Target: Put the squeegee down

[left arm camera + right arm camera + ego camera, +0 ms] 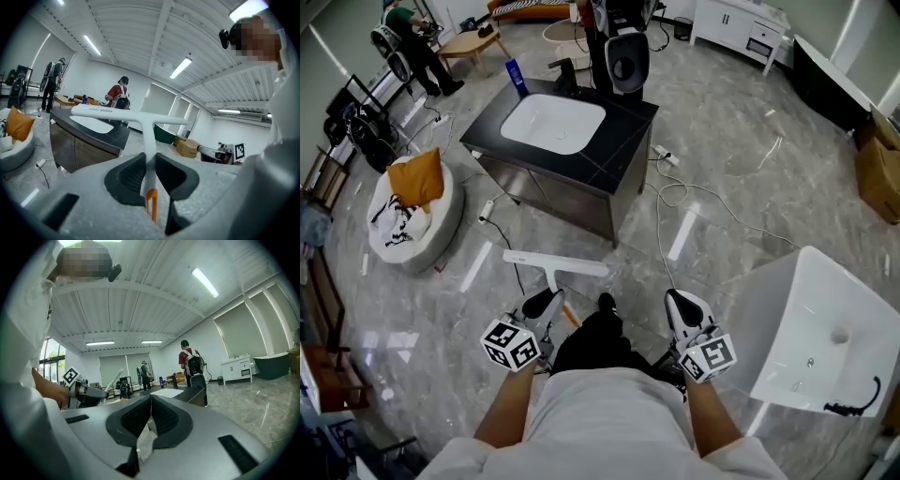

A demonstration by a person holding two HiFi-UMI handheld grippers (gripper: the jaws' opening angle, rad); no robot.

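White plastic T-shaped squeegee [555, 265] [149, 140]: handle pinched in your left gripper [546, 302] [150, 161], not yet set down.
Right gripper [680, 305] [150, 401]: pressed together on pale crumpled scrap [144, 446].
Next: lower it onto a support, then release.

One squeegee [555, 267], one cloth [144, 446] (two tools [542, 302] [682, 302])

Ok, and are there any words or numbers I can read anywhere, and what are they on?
Squeegee: small grey print on its white head, too blurred to read for sure.
Left marker cube and right marker cube: black-and-white square patterns, no words.
Blue bottle on the black counter: label too small to read.
So no text here reads clearly.
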